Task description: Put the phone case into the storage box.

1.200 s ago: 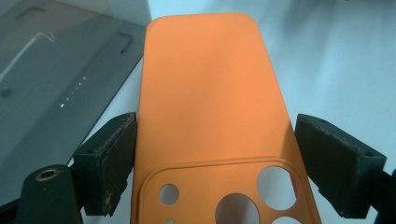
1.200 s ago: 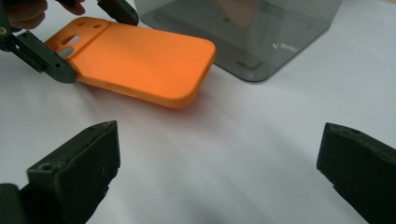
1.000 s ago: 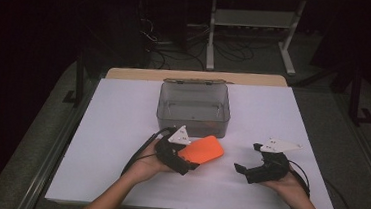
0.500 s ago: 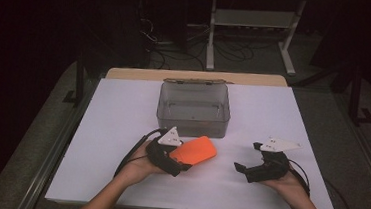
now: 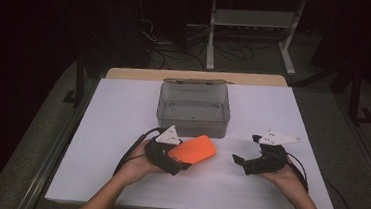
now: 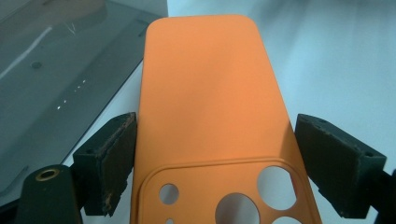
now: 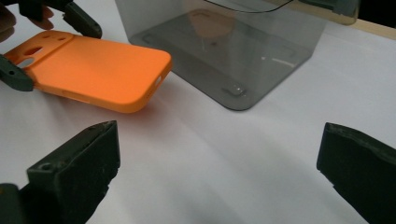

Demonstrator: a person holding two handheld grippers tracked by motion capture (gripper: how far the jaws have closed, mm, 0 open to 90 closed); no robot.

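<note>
High view: I count one orange phone case (image 5: 193, 150), one smoky clear box (image 5: 194, 107), two grippers, all on one white table (image 5: 123, 104). Left gripper (image 5: 181, 160) sits at 7 o'clock of the box with the case between its jaws, clamped at the camera-cutout end; the case's free end points toward 2 o'clock and stops just short of the box's front wall. Right gripper (image 5: 241, 161) is at 5 o'clock of the box, well apart from the case, jaws spread and holding nothing.

Left gripper view: left gripper (image 6: 215, 163) has a black pad on each long edge of the case (image 6: 210, 112). I count four round cutouts fully visible plus one partly cut off at the bottom edge. Box (image 6: 56, 70) lies at 10 o'clock.

Right gripper view: right gripper (image 7: 215, 163) is wide open over bare table. Case (image 7: 98, 67) at 10 o'clock, raised off the table, shadow beneath it. Box (image 7: 224, 51) at 12 o'clock, one only, nothing visible inside.
</note>
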